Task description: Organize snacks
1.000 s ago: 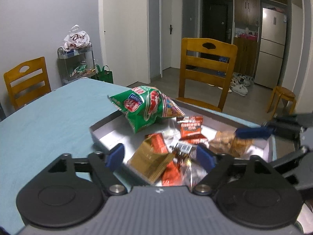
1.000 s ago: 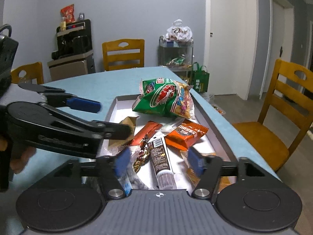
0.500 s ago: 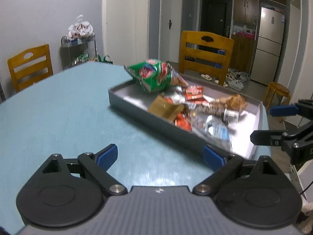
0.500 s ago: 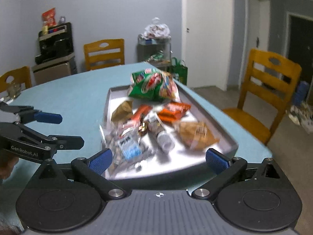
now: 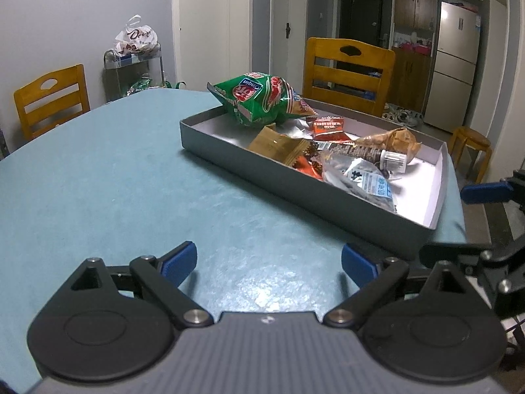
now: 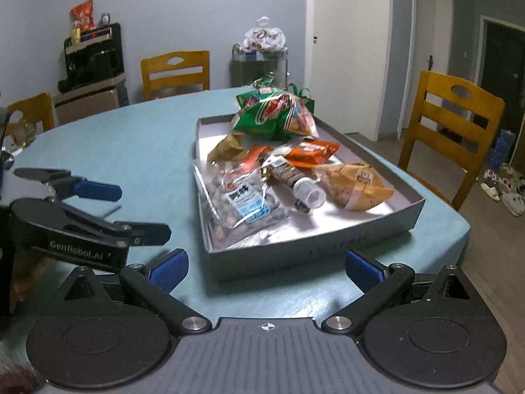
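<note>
A shallow grey tray on the teal table holds the snacks. A green chip bag leans at its far end. Nearer lie a gold packet, an orange packet, a brown bag, a white-capped tube and a clear nut bag. My left gripper hovers open over bare cloth, left of the tray. My right gripper is open at the tray's near end. Neither holds anything.
Wooden chairs stand around the table. A metal cart with a white bag is by the wall, a fridge and a small stool beyond. The table edge drops off right of the tray.
Both grippers have drawn back from above the snacks to the near side of the tray. The right jaws have spread wider. The snacks stay in the tray.
</note>
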Motion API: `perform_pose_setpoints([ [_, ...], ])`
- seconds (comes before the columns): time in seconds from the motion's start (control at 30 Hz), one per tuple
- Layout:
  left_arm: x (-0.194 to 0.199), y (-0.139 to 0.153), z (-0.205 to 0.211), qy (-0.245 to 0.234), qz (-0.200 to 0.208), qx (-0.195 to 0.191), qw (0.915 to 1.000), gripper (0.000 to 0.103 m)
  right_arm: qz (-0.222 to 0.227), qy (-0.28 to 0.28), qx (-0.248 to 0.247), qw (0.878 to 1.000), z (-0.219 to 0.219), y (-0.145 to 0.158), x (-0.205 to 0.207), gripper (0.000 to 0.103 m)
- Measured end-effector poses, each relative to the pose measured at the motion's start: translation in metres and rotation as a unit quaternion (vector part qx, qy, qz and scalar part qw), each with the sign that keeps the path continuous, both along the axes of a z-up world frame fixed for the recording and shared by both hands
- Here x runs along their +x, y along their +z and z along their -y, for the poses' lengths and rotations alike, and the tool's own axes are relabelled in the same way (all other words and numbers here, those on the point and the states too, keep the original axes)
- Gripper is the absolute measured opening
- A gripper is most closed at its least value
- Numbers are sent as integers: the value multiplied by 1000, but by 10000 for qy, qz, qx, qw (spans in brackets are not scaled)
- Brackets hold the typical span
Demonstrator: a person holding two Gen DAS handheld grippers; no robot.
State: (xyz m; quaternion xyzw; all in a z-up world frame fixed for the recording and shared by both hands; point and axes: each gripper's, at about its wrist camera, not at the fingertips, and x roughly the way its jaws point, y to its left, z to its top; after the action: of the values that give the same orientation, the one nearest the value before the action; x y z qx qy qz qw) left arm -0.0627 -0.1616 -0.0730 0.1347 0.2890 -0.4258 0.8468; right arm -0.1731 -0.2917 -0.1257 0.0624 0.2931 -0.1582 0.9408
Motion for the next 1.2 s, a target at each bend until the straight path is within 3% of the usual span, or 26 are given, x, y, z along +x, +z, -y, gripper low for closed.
perform_pose_setpoints([
  [0.33,1,-4,4,16,-33,40,10000,97,-155,54,130,9998,-5,-9,4,103],
  [0.5,1,-5,6,1,-31,86,10000,102,-142,42,141,9998,-4,-10,5,103],
  [1.2,1,-7,7,-153,-63,105,9998,102,-185,9,109,9998,-3,-11,6,103],
])
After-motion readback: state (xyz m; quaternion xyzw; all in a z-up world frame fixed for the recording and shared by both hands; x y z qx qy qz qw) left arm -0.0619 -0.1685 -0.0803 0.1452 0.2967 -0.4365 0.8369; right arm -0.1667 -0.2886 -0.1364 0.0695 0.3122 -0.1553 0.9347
